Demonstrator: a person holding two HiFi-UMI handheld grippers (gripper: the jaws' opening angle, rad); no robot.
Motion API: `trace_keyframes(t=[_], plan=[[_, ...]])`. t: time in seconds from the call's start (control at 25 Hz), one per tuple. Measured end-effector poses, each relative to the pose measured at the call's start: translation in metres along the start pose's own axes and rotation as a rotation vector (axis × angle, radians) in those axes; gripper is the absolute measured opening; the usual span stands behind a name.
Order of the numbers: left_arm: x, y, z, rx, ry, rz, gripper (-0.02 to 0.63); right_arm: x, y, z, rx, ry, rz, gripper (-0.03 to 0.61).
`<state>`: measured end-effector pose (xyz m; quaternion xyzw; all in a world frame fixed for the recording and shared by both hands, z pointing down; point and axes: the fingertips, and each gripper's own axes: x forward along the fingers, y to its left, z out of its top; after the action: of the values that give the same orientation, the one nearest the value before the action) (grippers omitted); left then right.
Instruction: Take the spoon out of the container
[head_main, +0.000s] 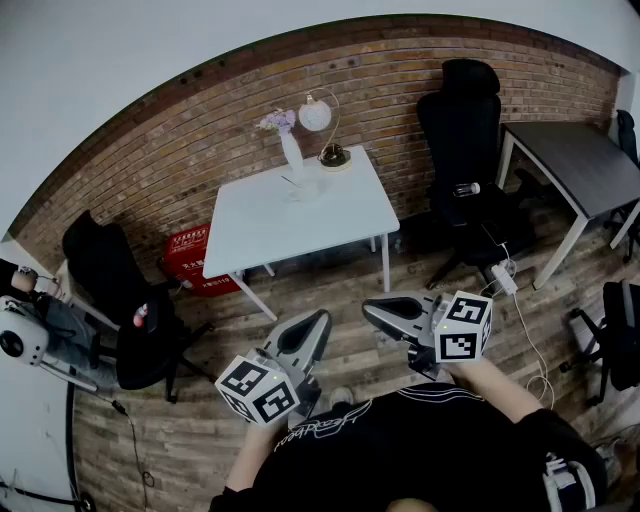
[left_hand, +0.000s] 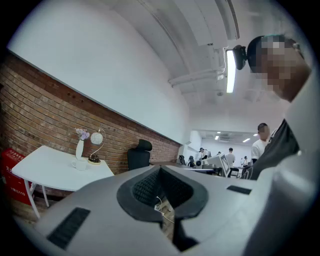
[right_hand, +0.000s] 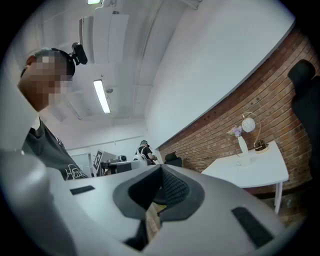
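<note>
A small clear container (head_main: 302, 189) stands near the far edge of the white table (head_main: 340, 215), beside a white vase with purple flowers (head_main: 288, 146) and a round lamp (head_main: 318, 118). A thin handle, probably the spoon, seems to lean out of it; it is too small to be sure. Both grippers are held close to my body, well short of the table. My left gripper (head_main: 316, 322) is shut with nothing in it, jaws together (left_hand: 160, 171). My right gripper (head_main: 372, 309) is also shut and empty (right_hand: 161, 171). The container shows far off in the gripper views (left_hand: 80, 163) (right_hand: 244, 160).
A wooden floor lies between me and the table. A red basket (head_main: 188, 256) sits under its left side. Black office chairs stand at left (head_main: 120, 300) and right (head_main: 465, 150). A dark table (head_main: 580, 165) is at far right; a power strip with cable (head_main: 503, 279) lies on the floor.
</note>
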<state>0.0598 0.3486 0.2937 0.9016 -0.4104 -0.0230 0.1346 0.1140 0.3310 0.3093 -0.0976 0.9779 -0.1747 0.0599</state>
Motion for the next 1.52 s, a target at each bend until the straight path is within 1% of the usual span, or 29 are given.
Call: trace_keyframes(t=[0.2,0.48,0.68,0.84,0.96,1.08,1.24,1.36,1.52], plan=[[0.002,0.009,-0.002,-0.048,-0.013,0.014,0.003,-0.005,-0.007,-0.003,0.008,-0.01,-0.018,-0.003],[0.017,0.019,-0.011,-0.103,-0.008,-0.002,0.003,-0.011,-0.023,-0.008,0.002,-0.008,-0.058,-0.003],[0.033,0.037,-0.011,-0.122,-0.007,-0.019,0.003,-0.007,-0.047,-0.008,0.021,-0.006,-0.092,-0.003],[0.049,0.062,-0.011,-0.121,0.002,-0.024,0.003,0.005,-0.071,-0.007,0.027,-0.003,-0.101,-0.003],[0.067,0.089,-0.009,-0.128,0.008,-0.028,0.003,0.018,-0.1,-0.003,0.03,-0.003,-0.11,-0.003],[0.087,0.127,-0.001,-0.141,0.007,-0.022,0.003,0.038,-0.135,0.005,0.036,0.0,-0.12,-0.003],[0.116,0.192,0.012,-0.17,0.024,-0.017,0.004,0.075,-0.191,0.019,0.062,0.001,-0.148,-0.003],[0.14,0.239,0.024,-0.174,0.039,-0.019,0.003,0.105,-0.235,0.03,0.087,0.005,-0.173,-0.003],[0.167,0.304,0.041,-0.184,0.038,-0.002,0.003,0.142,-0.291,0.039,0.118,0.022,-0.202,-0.003]])
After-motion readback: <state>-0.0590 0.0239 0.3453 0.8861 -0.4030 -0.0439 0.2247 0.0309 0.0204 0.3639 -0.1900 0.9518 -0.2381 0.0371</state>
